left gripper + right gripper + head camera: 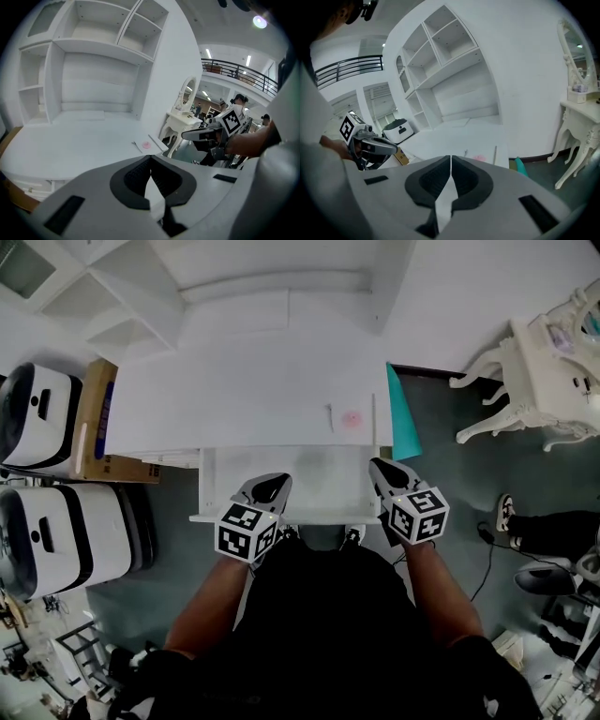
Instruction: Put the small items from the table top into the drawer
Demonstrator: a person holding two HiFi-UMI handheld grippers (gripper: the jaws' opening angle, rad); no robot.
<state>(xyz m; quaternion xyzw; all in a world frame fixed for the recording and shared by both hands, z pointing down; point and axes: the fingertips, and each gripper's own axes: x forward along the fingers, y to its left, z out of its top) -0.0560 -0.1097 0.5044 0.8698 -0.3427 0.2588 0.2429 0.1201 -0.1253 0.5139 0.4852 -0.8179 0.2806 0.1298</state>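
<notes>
Grey stick lies front-to-back beside pink disc.

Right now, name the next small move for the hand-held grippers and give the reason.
Probably open the right hand-held gripper and reach forward to the pink disc, which lies nearer that side. Its jaws are together on nothing, as are those of the left hand-held gripper; the drawer already stands open below them, and the disc lies on the table.

Open drawer mid-frame, free from above; table top roomy at left; shelves wall upper left; pink item sits centre-right.
</notes>
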